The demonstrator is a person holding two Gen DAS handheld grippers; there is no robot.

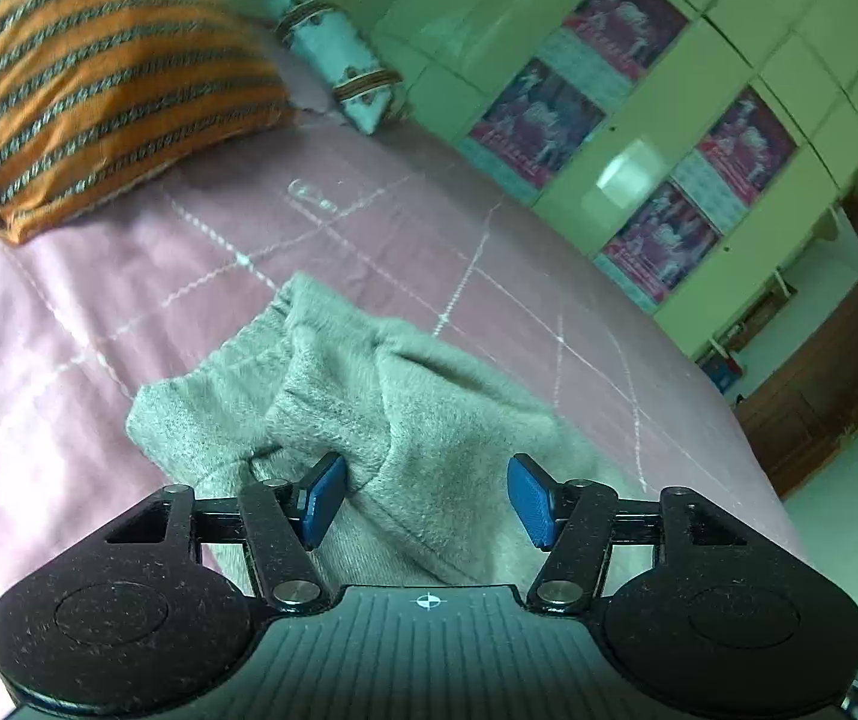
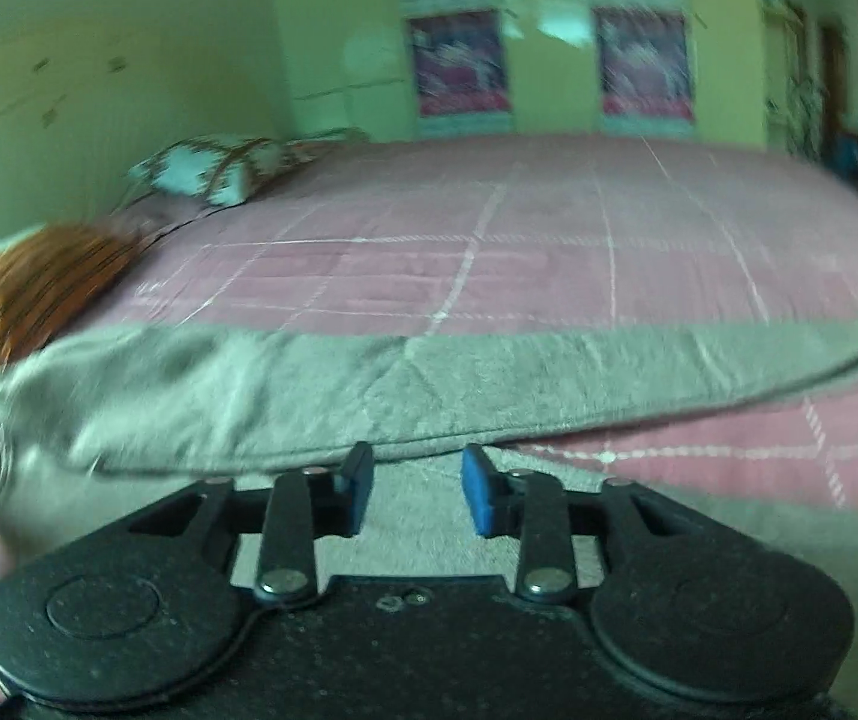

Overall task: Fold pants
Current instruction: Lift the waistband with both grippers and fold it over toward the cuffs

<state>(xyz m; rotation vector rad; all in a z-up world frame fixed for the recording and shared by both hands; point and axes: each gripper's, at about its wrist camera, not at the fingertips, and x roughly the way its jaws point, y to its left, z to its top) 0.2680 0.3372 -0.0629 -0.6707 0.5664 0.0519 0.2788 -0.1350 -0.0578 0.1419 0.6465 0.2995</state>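
The grey fleece pants (image 1: 369, 396) lie bunched on the pink bedspread (image 1: 129, 300). In the left wrist view my left gripper (image 1: 426, 492) is open, its blue pads either side of a raised fold near the elastic waistband. In the right wrist view the pants (image 2: 309, 384) stretch across the bed as a long grey band, one layer folded over another. My right gripper (image 2: 414, 492) is open, low over the grey cloth at the fold's edge. The view is blurred.
An orange striped pillow (image 1: 99, 90) and a light blue patterned cushion (image 1: 339, 72) lie at the head of the bed. Green cupboards with posters (image 1: 639, 120) stand beyond the bed's far edge. The pillow (image 2: 27, 294) shows at the left of the right wrist view.
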